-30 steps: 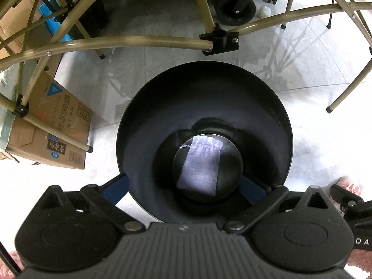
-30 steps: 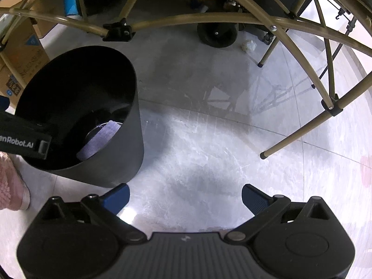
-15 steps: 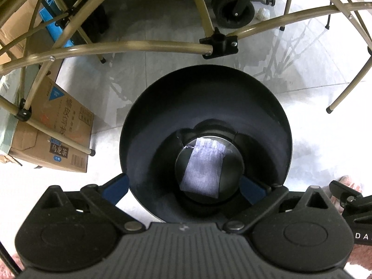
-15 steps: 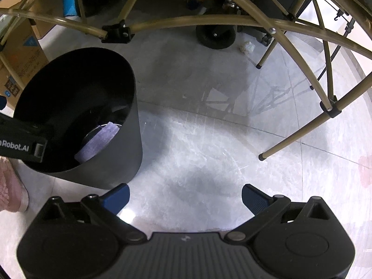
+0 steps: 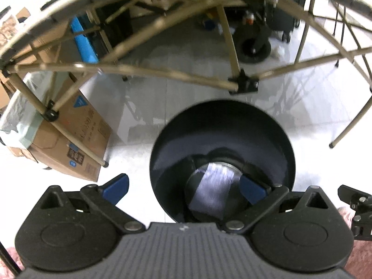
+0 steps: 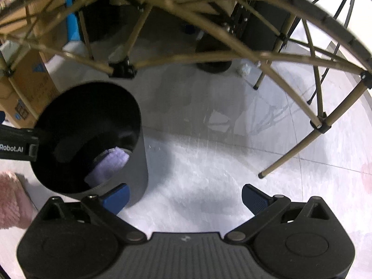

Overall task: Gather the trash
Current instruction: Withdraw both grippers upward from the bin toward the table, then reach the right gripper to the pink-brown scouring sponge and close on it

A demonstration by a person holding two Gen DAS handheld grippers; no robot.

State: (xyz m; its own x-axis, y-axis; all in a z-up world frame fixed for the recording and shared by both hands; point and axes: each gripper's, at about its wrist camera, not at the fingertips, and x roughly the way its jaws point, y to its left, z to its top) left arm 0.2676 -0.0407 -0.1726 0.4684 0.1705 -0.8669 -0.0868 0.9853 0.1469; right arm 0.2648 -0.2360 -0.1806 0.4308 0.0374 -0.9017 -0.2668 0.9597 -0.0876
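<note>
A black round trash bin (image 5: 220, 125) stands on the pale tiled floor, and a pale lilac sheet of paper (image 5: 212, 193) lies flat on its bottom. My left gripper (image 5: 183, 187) hangs open above the bin's near rim, nothing between its blue fingertips. In the right wrist view the same bin (image 6: 88, 121) sits at the left with the lilac paper (image 6: 109, 165) inside. My right gripper (image 6: 184, 197) is open over bare floor just right of the bin, holding nothing. A crumpled white scrap (image 6: 244, 68) lies far off by a black wheel.
Tan folding table legs (image 5: 162, 73) with black joints cross overhead and behind the bin. A cardboard box (image 5: 74, 144) leans at the left. A black caster wheel (image 5: 254, 47) and dark equipment stand at the back. A pink fluffy slipper (image 6: 11, 200) shows at the lower left.
Both grippers have lifted and tilted up, so more of the table frame shows. The bin has slid right in the left view. The paper still lies in the bin.
</note>
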